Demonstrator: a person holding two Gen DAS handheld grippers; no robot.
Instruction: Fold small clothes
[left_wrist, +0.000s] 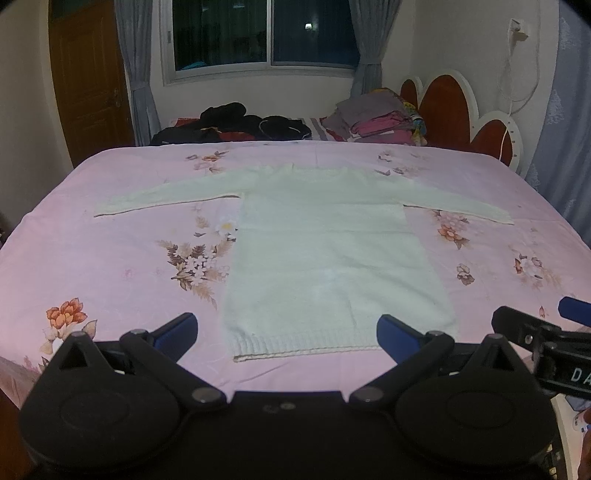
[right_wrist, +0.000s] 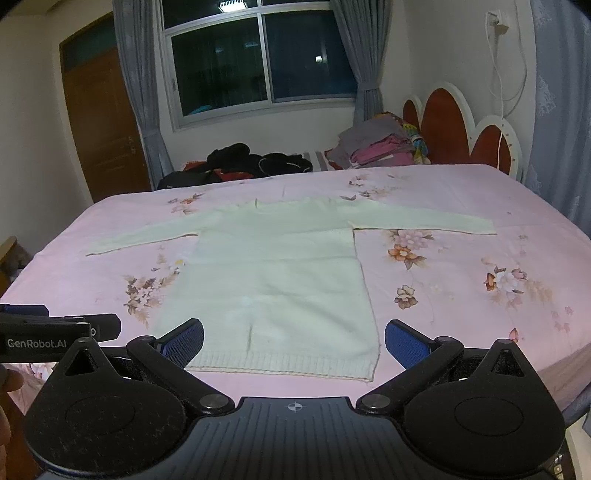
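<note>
My left hand-held gripper (left_wrist: 287, 334) and right hand-held gripper (right_wrist: 294, 341) hover with jaws spread wide and empty, just short of the ribbed hem of a white sweater (left_wrist: 325, 254) lying flat ahead of both, sleeves outstretched, on the pink floral bed (left_wrist: 110, 258).

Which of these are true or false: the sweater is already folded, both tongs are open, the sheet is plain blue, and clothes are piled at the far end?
1. The sweater is already folded. False: it lies flat, both sleeves spread out.
2. Left tongs and right tongs are open. True.
3. The bed sheet is plain blue. False: pink with flowers.
4. Clothes are piled at the far end. True: dark clothes and a folded stack.
</note>
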